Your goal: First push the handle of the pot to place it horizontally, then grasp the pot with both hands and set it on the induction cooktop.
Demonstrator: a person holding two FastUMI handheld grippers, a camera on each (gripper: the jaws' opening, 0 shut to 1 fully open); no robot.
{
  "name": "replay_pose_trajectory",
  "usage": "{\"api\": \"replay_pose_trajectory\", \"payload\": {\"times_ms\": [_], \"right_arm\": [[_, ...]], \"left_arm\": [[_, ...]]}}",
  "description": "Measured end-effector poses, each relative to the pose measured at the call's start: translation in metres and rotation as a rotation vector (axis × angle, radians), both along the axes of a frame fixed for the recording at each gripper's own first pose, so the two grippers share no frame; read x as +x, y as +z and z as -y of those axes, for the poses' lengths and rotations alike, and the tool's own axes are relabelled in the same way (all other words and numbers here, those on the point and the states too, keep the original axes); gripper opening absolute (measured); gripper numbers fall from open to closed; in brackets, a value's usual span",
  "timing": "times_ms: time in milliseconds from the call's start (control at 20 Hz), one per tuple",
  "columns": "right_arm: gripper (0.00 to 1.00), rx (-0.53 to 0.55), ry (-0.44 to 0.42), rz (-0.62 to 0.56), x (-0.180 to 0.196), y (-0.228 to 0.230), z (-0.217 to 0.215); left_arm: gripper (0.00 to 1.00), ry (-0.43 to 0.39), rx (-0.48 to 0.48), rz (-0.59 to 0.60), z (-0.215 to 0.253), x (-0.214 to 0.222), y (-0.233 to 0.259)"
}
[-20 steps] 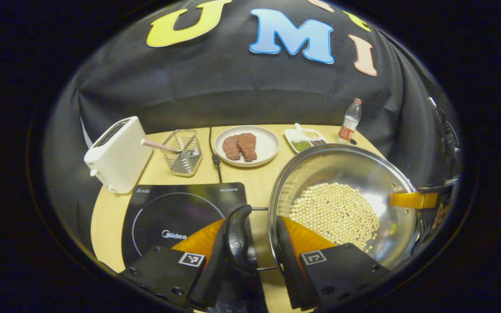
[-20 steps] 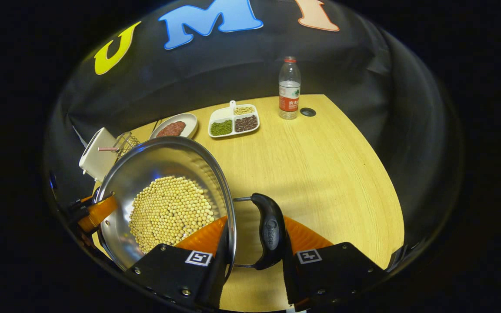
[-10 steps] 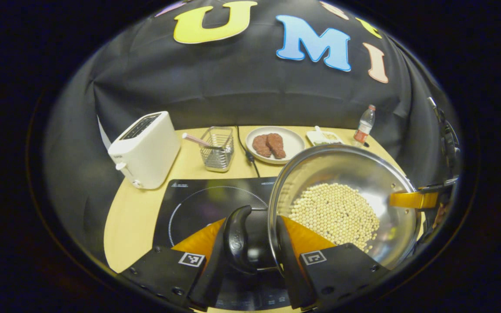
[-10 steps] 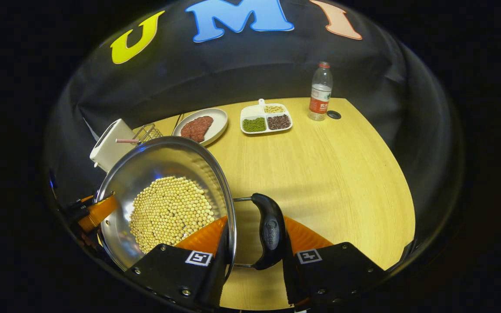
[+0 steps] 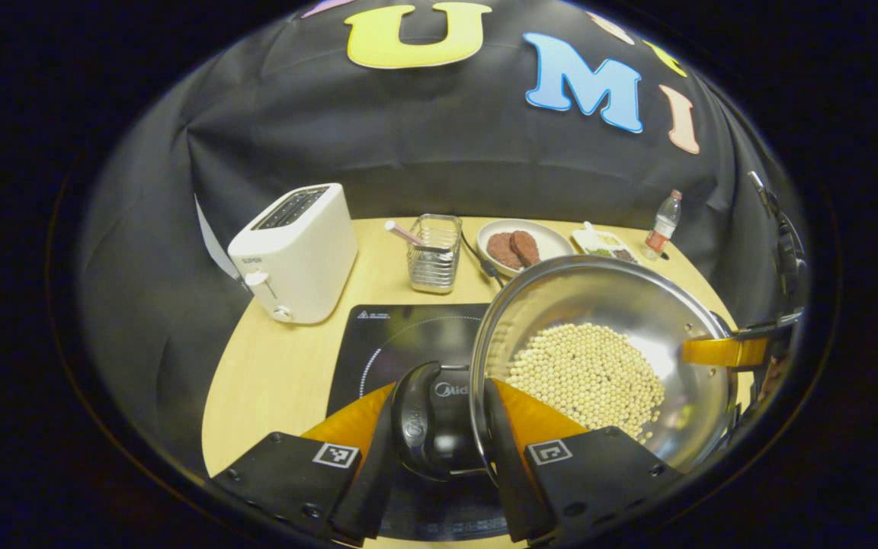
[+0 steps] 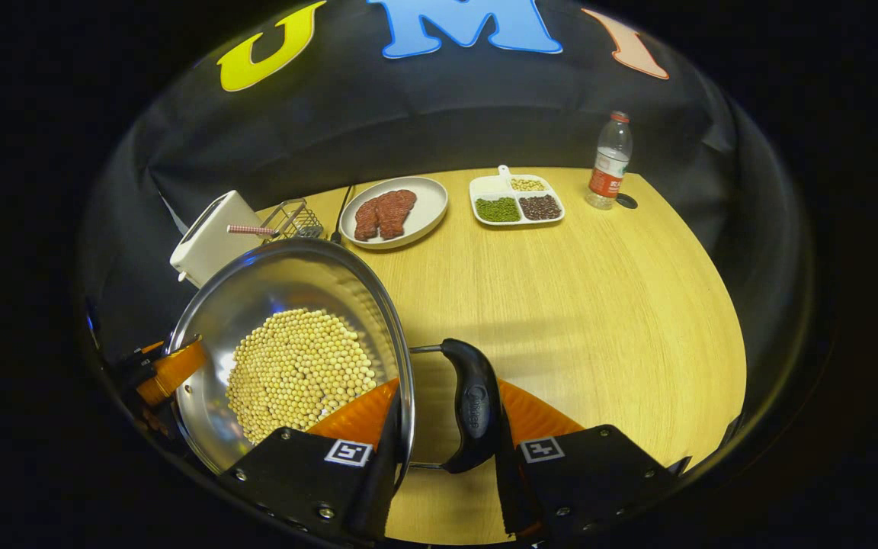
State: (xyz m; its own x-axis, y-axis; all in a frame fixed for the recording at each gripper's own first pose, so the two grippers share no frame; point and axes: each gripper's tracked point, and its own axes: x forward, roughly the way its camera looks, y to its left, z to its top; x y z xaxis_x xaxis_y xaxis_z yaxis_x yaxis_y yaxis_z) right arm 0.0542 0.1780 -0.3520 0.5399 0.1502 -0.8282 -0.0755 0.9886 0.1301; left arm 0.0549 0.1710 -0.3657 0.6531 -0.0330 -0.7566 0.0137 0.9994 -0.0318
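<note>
A steel pot (image 5: 607, 293) with soybeans (image 5: 588, 374) in it hangs between both grippers, off the table. In the left gripper view, my left gripper (image 5: 439, 450) is shut on the pot's black side handle (image 5: 418, 419), with one finger outside the handle and the other inside the rim. The black induction cooktop (image 5: 401, 343) lies under that handle and the pot's near side. In the right gripper view, my right gripper (image 6: 447, 450) is shut the same way on the opposite handle (image 6: 473, 404) of the pot (image 6: 256, 293). The right gripper's finger (image 5: 721, 351) shows at the pot's far rim.
A white toaster (image 5: 294, 252) stands behind the cooktop on the left, with a wire basket (image 5: 433, 255) beside it. A plate of meat (image 6: 393, 212), a divided dish of beans (image 6: 519, 204) and a water bottle (image 6: 610, 162) line the back of the wooden table (image 6: 599, 305).
Both grippers have carried the pot to the left, still shut on its handles. The cooktop has come under the pot's left side, and the toaster and basket have shifted right in the left gripper view.
</note>
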Motion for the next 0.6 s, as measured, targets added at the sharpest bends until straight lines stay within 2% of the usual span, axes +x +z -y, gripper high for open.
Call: {"api": "replay_pose_trajectory", "payload": {"times_ms": [50,150,200,300,600], "right_arm": [[0.56,0.002,0.002,-0.003,0.000,-0.002,-0.006],[0.56,0.005,0.003,-0.007,0.001,-0.004,-0.017],[0.56,0.005,0.005,-0.007,0.002,-0.005,-0.023],[0.56,0.006,0.006,-0.012,0.003,-0.007,-0.033],[0.56,0.005,0.004,-0.022,0.012,-0.016,-0.060]], "left_arm": [[0.66,0.002,0.001,-0.001,-0.007,0.000,0.000],[0.66,0.008,0.003,-0.003,-0.018,0.001,-0.003],[0.63,0.010,0.004,-0.003,-0.025,0.001,-0.003],[0.66,0.014,0.003,-0.004,-0.034,0.002,-0.006],[0.66,0.018,-0.002,-0.008,-0.062,0.016,-0.019]]}}
